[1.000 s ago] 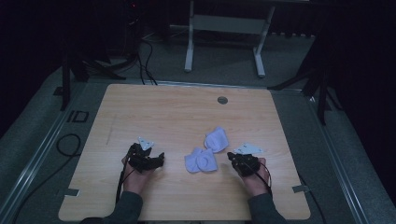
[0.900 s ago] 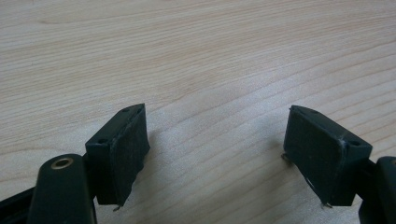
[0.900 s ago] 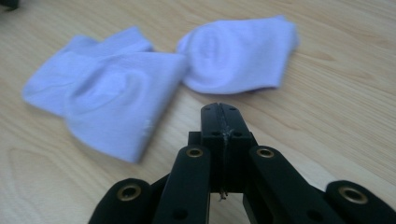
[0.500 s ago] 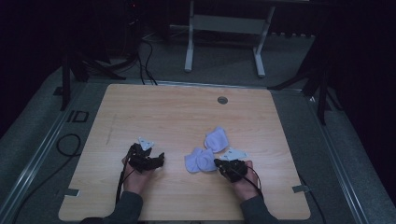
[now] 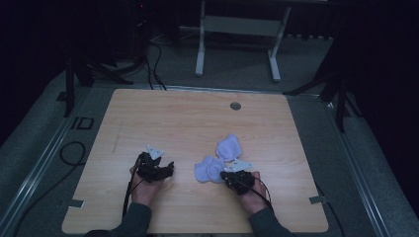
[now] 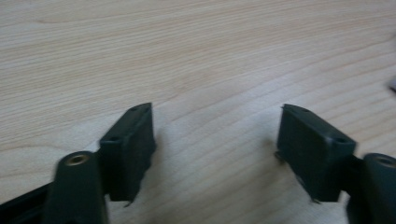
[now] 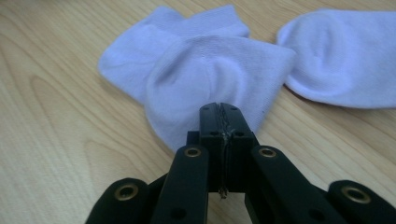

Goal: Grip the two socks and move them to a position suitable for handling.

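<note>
Looks like sock-pairing or sock-folding, and it's right at the approach stage. Two pale lilac socks lie on the bench [image 5: 148, 113], right of centre: the near sock [image 5: 208, 169] is bunched up just in front of the right gripper [image 5: 228, 176], and the far sock [image 5: 230, 146] sits just behind it, the two touching or overlapping a bit at one edge. In the right gripper view the jaws are pressed fully together with nothing between them, tips hovering right at the near sock's [image 7: 205, 74] hem, with the far sock [image 7: 341, 56] off to one side. The left gripper [image 5: 165, 172] is parked well apart from the socks over bare wood; its jaws have just been closing a little but stand wide with nothing between them. Best guess for the next move: the right jaws need to open before they can pinch that hem, or they'll just shove the fabric along.
</note>
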`<control>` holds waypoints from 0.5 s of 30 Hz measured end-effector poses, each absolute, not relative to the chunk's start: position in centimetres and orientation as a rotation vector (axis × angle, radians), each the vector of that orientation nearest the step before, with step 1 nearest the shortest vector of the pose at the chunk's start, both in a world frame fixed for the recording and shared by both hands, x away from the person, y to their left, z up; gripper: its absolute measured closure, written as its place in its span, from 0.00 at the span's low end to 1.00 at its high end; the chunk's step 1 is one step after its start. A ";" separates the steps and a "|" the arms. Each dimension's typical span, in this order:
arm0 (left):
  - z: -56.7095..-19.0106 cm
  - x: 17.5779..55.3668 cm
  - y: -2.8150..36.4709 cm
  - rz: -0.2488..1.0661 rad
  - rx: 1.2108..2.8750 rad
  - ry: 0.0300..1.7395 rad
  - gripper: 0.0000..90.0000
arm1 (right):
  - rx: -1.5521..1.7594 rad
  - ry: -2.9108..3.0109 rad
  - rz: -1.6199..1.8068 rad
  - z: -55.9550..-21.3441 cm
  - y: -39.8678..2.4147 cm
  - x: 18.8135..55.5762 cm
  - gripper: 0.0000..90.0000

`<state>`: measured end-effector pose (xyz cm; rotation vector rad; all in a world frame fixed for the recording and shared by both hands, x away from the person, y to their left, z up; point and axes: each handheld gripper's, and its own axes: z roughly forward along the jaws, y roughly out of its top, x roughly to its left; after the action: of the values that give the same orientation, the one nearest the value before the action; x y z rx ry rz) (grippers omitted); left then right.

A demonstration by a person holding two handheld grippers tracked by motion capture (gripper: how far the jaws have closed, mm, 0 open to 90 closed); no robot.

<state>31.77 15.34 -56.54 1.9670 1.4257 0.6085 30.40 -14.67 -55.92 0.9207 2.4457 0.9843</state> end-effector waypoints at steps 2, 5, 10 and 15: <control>-56.5 31.7 15.2 0.606 1.966 1.428 0.40 | 0.909 2.449 0.986 -55.9 -14.5 30.3 0.98; -56.4 31.6 15.2 0.601 1.977 1.416 0.44 | 0.905 2.454 0.991 -56.0 -14.3 30.2 0.98; -56.3 31.5 15.1 0.592 1.991 1.400 0.50 | 0.891 2.464 0.997 -56.0 -14.0 30.1 0.98; -56.1 31.2 15.0 0.579 2.005 1.399 0.60 | 0.877 2.472 1.008 -56.0 -13.6 30.0 0.98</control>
<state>31.24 15.00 -56.09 2.0049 1.3992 0.5791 30.00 -13.61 -56.01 0.8774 2.4716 1.0077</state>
